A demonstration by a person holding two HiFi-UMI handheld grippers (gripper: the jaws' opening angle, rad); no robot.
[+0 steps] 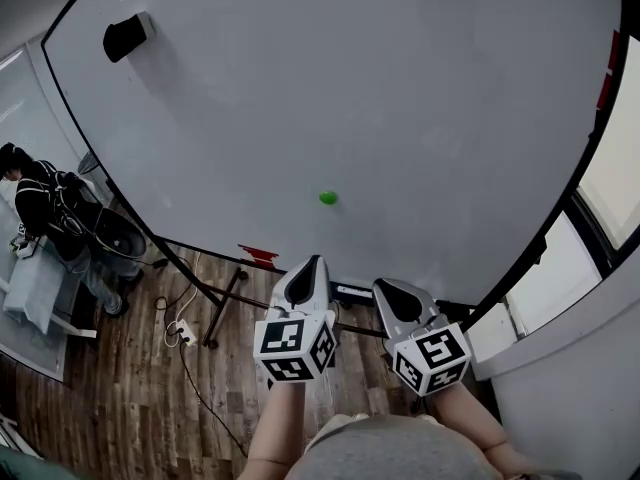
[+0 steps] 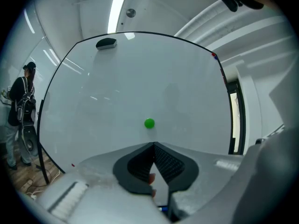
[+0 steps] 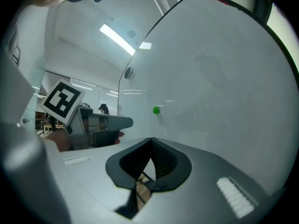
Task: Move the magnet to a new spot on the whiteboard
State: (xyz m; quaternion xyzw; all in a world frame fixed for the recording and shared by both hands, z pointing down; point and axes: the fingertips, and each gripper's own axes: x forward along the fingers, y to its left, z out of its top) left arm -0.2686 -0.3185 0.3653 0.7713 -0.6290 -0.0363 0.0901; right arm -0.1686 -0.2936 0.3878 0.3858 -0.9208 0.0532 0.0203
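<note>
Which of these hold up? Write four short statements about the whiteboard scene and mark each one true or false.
1. The green magnet sits on the whiteboard. True.
2. The left gripper holds the magnet. False: its jaws are shut on nothing, short of the magnet.
3. The right gripper is shut and empty. True.
4. The black eraser lies on the floor. False: it sits near the whiteboard's upper left corner.

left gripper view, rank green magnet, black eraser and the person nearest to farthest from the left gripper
1. Green magnet, just ahead, low on the whiteboard.
2. Black eraser, whiteboard's top left.
3. Person, beyond the whiteboard's left edge.
</note>
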